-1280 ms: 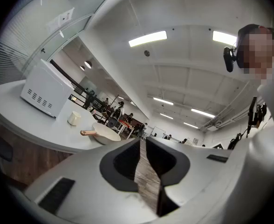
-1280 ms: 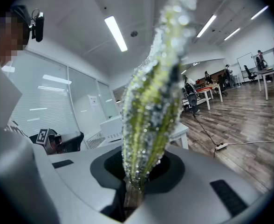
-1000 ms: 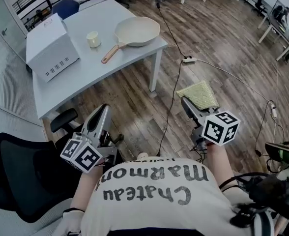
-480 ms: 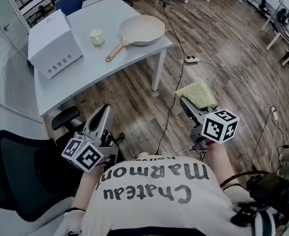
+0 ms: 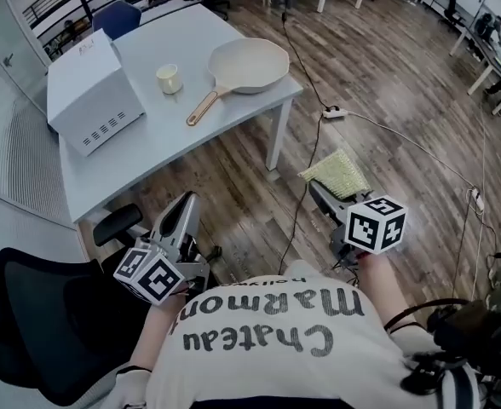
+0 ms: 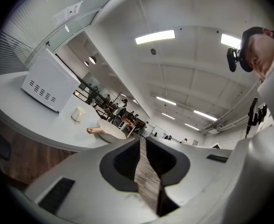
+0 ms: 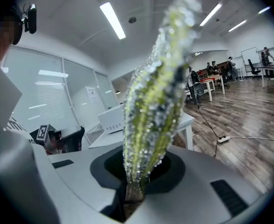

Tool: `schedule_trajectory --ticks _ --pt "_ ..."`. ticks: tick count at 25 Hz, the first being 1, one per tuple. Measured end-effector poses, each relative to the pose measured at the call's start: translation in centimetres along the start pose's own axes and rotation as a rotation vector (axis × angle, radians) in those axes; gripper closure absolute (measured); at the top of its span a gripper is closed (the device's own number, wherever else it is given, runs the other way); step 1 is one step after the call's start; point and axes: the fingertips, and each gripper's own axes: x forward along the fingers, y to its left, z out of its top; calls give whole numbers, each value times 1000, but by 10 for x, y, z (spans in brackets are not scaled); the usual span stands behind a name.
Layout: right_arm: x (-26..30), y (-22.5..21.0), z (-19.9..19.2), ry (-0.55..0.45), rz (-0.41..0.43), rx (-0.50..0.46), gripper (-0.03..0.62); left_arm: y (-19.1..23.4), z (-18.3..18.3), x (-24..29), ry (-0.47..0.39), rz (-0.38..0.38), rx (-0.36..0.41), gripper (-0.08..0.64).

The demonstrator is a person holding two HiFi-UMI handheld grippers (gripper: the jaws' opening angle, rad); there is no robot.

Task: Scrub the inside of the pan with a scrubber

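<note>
Scrubber point(image 5: 339, 174), one, pinched in right gripper point(image 5: 319, 192); left gripper point(image 5: 186, 203) closed empty; one pan point(image 5: 250, 65) on table point(image 5: 152, 130).

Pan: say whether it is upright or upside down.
Upright. The pan on the table shows its pale hollow inside facing up.

Off-task items
We see a white box point(image 5: 93, 92) and cup point(image 5: 169, 78) on the table point(image 5: 174, 122) upper left, black chair point(image 5: 37, 313) lower left.
</note>
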Motion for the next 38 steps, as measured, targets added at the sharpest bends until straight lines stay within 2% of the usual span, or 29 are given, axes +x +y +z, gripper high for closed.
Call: schedule_trajectory --ticks 9,15,21,26,38 --pt "36 -37 23 9 26 4 540 19 6 43 -10 38 5 526" --pt "57 -86 59 23 71 -13 540 18 5 88 -35 96 -6 526" --pt "78 -137 94 48 132 -48 540 16 7 144 -87 145 -20 526" --pt "98 -174 118 69 185 -76 540 11 7 184 -116 180 1 526" --pt "138 -223 145 133 333 -145 540 8 -3 241 -201 288 17 526"
